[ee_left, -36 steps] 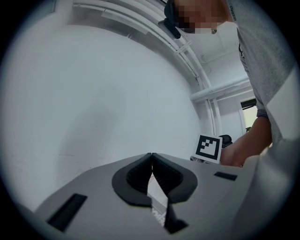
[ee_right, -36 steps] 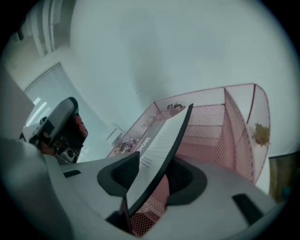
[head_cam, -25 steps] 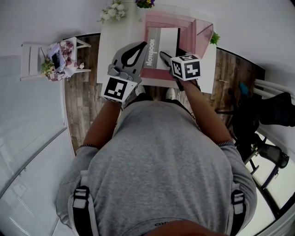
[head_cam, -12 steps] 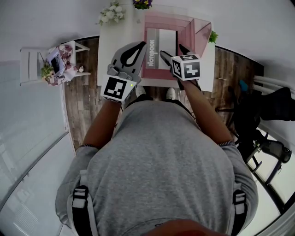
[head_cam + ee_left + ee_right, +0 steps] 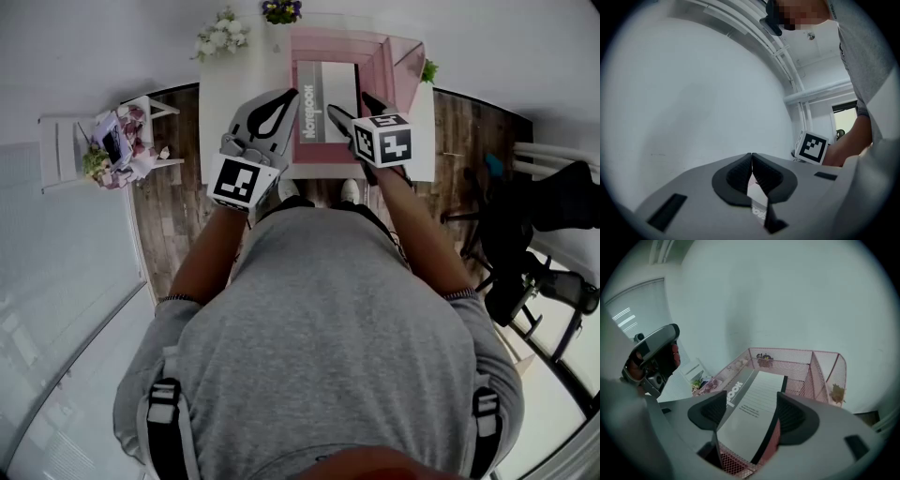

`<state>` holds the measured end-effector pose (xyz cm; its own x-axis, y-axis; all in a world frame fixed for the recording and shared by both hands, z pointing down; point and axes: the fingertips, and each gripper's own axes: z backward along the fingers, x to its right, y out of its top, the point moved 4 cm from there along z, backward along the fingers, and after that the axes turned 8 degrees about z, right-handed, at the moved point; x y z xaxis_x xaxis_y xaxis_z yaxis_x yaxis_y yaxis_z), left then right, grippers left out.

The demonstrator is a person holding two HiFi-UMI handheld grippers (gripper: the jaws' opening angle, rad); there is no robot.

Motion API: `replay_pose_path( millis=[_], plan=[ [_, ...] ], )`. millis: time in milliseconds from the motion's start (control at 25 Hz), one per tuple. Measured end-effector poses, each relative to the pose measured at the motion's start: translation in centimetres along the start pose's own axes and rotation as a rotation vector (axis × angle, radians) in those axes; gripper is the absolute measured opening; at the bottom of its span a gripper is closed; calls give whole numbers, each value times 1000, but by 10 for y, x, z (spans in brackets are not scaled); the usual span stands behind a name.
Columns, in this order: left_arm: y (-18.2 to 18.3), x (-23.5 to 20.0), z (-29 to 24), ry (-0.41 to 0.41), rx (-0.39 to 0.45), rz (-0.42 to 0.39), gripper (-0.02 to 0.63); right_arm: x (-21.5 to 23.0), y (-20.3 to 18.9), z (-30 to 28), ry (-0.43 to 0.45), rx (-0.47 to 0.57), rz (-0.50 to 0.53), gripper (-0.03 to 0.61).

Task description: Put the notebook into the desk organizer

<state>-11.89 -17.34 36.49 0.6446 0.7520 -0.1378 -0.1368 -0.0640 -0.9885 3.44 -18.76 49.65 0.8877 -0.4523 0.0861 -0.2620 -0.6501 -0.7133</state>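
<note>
The grey-and-white notebook (image 5: 328, 94) lies flat inside the pink mesh desk organizer (image 5: 375, 45) on the white table. My right gripper (image 5: 352, 105) hovers over the notebook's near end. Its jaws are wide apart and closing. In the right gripper view the notebook (image 5: 752, 404) shows between the pads and below them, and neither pad presses on it. The organizer (image 5: 797, 353) has a side compartment at the right. My left gripper (image 5: 287, 94) hangs just left of the organizer with its jaws together. In the left gripper view the left gripper (image 5: 752, 157) has its pads meeting at the tips, with nothing held.
The white table (image 5: 225, 103) bears white flowers (image 5: 222, 28), purple flowers (image 5: 281, 9) and a small green plant (image 5: 429, 71) at its far edge. A white side shelf (image 5: 66, 131) with small items stands left. Dark chairs and gear (image 5: 553, 216) crowd the right over wooden floor.
The right gripper's jaws have spread apart at the notebook's near end. The notebook now rests in the organizer by itself. The left gripper has barely moved.
</note>
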Motion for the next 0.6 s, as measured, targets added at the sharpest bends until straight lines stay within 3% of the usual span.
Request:
replay_pose_path(
  millis=[160, 440, 600],
  plan=[
    [-5, -3, 1, -24, -19, 2, 20, -10, 4, 7, 18, 57, 24, 284],
    [-9, -2, 1, -65, -36, 17, 20, -16, 15, 35, -38, 218, 103, 9],
    [-8, 3, -2, -76, -33, 2, 20, -17, 26, 57, -17, 319, 135, 8]
  ],
)
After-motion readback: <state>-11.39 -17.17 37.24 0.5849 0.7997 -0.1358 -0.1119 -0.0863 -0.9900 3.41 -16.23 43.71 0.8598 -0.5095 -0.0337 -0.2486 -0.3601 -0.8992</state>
